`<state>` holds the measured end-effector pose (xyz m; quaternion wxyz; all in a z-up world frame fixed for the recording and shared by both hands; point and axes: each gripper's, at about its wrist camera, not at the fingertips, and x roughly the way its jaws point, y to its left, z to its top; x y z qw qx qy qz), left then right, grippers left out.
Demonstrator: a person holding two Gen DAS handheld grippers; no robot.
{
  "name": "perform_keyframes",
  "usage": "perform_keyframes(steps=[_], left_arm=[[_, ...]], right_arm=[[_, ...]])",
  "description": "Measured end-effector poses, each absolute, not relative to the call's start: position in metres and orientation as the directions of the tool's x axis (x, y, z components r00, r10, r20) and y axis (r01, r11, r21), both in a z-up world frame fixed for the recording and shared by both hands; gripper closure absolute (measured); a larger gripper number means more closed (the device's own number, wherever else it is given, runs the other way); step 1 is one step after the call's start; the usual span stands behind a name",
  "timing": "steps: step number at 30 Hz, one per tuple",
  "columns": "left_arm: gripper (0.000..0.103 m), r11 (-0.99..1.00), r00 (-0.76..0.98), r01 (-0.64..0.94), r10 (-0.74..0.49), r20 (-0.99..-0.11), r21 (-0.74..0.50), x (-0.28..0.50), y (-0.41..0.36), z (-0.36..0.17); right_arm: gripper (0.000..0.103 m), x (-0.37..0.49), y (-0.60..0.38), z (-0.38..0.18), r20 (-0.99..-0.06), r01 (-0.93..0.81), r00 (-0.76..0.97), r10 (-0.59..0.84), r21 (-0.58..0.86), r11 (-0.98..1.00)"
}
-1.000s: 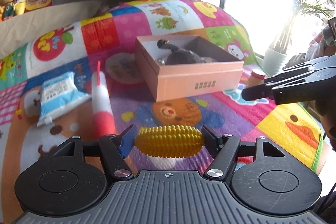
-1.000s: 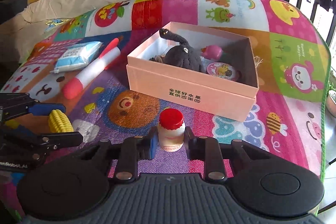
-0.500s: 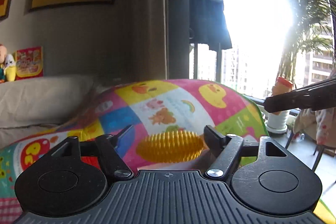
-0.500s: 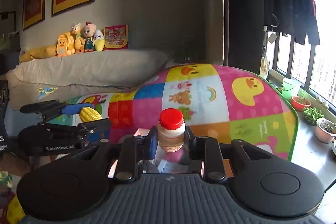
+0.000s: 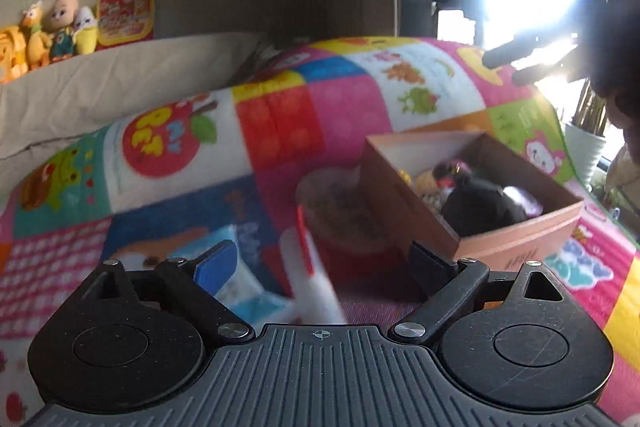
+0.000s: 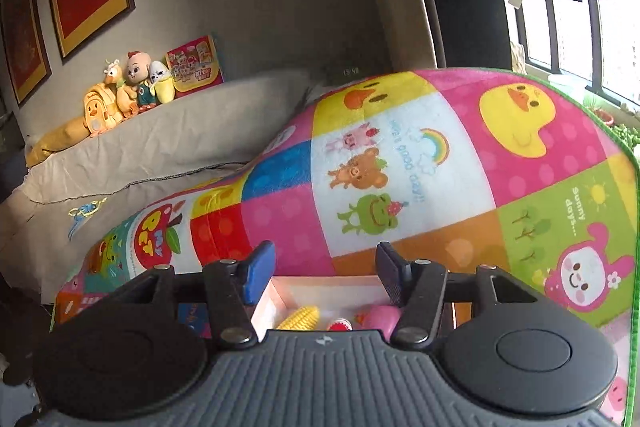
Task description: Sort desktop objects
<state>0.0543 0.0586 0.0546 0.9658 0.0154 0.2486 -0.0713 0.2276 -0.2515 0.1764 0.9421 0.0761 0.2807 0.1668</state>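
Observation:
My left gripper (image 5: pixel 322 259) hangs over the colourful mat, its jaws opening wide with nothing held between them. Beyond its fingers lie a white marker with a red clip (image 5: pixel 310 267) and a blue-white tissue pack (image 5: pixel 244 279), both blurred. The pink box (image 5: pixel 516 239) at the right holds a dark plush toy (image 5: pixel 480 205). My right gripper (image 6: pixel 326 263) hovers above the box's rim (image 6: pixel 280 293), jaws opening and empty. Beneath it in the box lie the yellow corn toy (image 6: pixel 300 317), the red-capped bottle (image 6: pixel 339 325) and a pink toy (image 6: pixel 382 315). In the left wrist view the right gripper (image 5: pixel 502 71) is a dark shape against the window.
The patchwork mat (image 6: pixel 400 167) rises in a hump behind the box. A grey cushion (image 6: pixel 160 147) carries plush dolls (image 6: pixel 132 87) along the wall at the left. Potted plants (image 5: pixel 584 151) and a bright window stand off the mat's right edge.
The corn toy has left my left gripper and the bottle has left my right gripper; both now lie in the box. Both pairs of jaws have spread. The left view has swung down and left.

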Motion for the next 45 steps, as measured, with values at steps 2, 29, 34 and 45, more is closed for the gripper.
perform_keyframes(steps=[2,29,34,45], left_arm=[[0.007,0.995,0.855,0.096,-0.085,-0.511,-0.004,0.040,0.067,0.040],[0.003,0.967,0.879,-0.214,0.127,-0.460,-0.142,-0.013,0.124,0.021],[0.003,0.972,0.881,-0.206,0.132,-0.454,-0.117,-0.015,0.119,0.022],[0.003,0.993,0.865,-0.078,0.023,-0.502,-0.088,-0.008,0.083,0.023]], right_arm=[[0.047,0.226,-0.247,0.169,-0.528,-0.274,0.774,0.351,0.221,0.936],[0.077,0.154,-0.053,0.074,-0.738,-0.586,0.483,0.472,0.128,0.800],[0.077,0.117,-0.103,0.087,-0.733,-0.617,0.454,0.507,0.152,0.772],[0.094,0.046,-0.249,0.078,-0.704,-0.426,0.554,0.445,0.220,0.878]])
